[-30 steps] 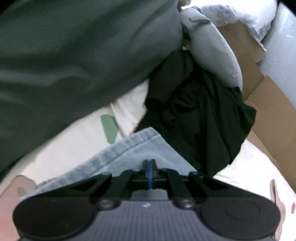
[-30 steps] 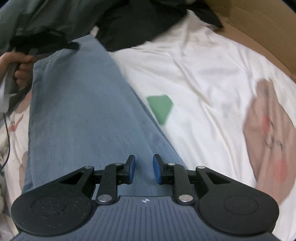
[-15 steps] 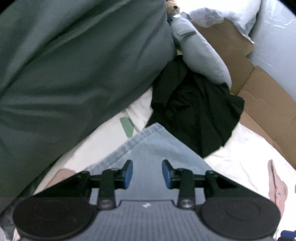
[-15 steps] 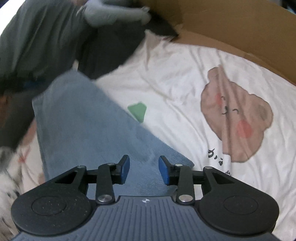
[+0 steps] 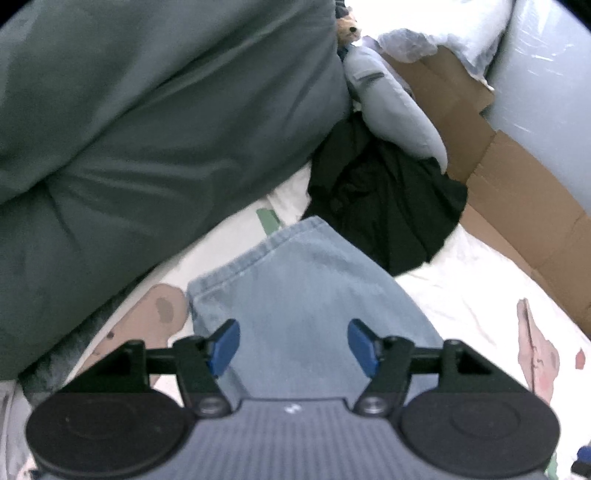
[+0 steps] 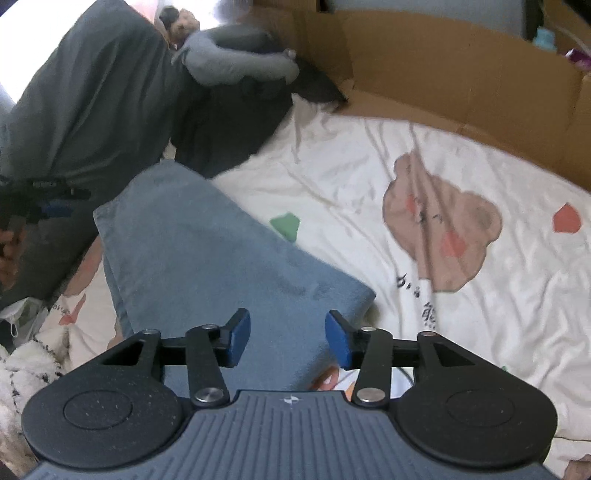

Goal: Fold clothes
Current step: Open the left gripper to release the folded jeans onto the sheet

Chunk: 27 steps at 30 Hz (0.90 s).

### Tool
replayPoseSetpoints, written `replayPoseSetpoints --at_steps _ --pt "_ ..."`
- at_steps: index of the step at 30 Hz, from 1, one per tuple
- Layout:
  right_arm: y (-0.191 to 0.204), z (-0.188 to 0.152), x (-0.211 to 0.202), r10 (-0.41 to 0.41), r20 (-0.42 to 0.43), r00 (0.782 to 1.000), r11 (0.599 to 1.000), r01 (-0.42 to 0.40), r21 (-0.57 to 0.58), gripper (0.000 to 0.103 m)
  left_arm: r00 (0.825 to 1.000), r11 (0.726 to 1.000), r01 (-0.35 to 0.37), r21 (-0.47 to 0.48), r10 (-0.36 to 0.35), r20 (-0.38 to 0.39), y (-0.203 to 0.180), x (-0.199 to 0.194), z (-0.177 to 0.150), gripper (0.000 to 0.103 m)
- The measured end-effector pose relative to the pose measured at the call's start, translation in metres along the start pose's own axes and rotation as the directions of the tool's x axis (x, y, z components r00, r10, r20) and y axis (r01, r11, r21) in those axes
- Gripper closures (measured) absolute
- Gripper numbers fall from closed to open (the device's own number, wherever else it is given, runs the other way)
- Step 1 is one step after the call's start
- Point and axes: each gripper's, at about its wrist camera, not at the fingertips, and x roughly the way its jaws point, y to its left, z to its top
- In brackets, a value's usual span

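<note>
Folded light-blue jeans [image 5: 306,284] [image 6: 207,258] lie flat on the white printed bedsheet [image 6: 369,177]. My left gripper [image 5: 293,345] hangs above their hemmed end, its jaws opening, blue pads apart with nothing gripped. My right gripper [image 6: 288,339] hovers over the jeans' folded edge; its jaws are opening too and hold nothing. At the left edge of the right wrist view, the left gripper [image 6: 40,201] shows dark and blurred in a hand. A crumpled black garment [image 5: 384,199] lies beyond the jeans.
A large grey-green duvet [image 5: 147,122] fills the left side. A grey pillow [image 5: 391,107] and a small plush toy [image 6: 183,24] lie at the back. Brown cardboard [image 6: 461,81] walls the far side of the bed. A white fluffy fabric [image 6: 22,373] lies lower left.
Both grippers let go of the jeans, opened wider and rose away from them. The jeans now lie flat on the sheet, and more of the bed is in view.
</note>
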Motion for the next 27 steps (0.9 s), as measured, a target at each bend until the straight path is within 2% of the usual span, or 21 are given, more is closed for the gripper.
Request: replayPoseSetpoints --at_steps 4,6,7,13,19,27 --pt "0.005 -0.002 -0.022 0.008 0.053 0.999 1.0 -0.008 0.0 0.05 1.0 0.999 0.026 0.044 -0.026 -0.014 -0.012 -0.014 -0.006 0.034" --pt "0.007 -0.004 -0.031 0.003 0.071 0.997 1.0 -0.002 -0.001 0.045 1.0 0.998 0.027 0.063 -0.027 -0.009 -0.016 -0.021 -0.007 0.021" --pt "0.007 -0.006 -0.034 0.001 0.075 0.997 1.0 -0.002 0.011 0.04 1.0 0.997 0.026 0.068 -0.026 -0.005 -0.017 -0.025 -0.008 0.019" --pt "0.011 -0.018 -0.043 -0.008 0.088 0.996 0.999 0.003 0.054 0.033 0.999 0.998 0.028 0.053 -0.027 -0.024 -0.016 -0.038 -0.017 0.015" --pt "0.003 -0.034 -0.044 -0.014 0.103 0.995 0.994 0.002 0.113 0.032 0.999 1.0 0.01 0.021 -0.009 -0.038 -0.002 -0.045 -0.029 0.014" --pt "-0.017 -0.057 -0.037 0.025 0.074 0.997 0.983 -0.038 0.18 0.029 0.995 0.999 -0.008 0.052 0.013 -0.104 0.015 -0.037 -0.069 0.013"
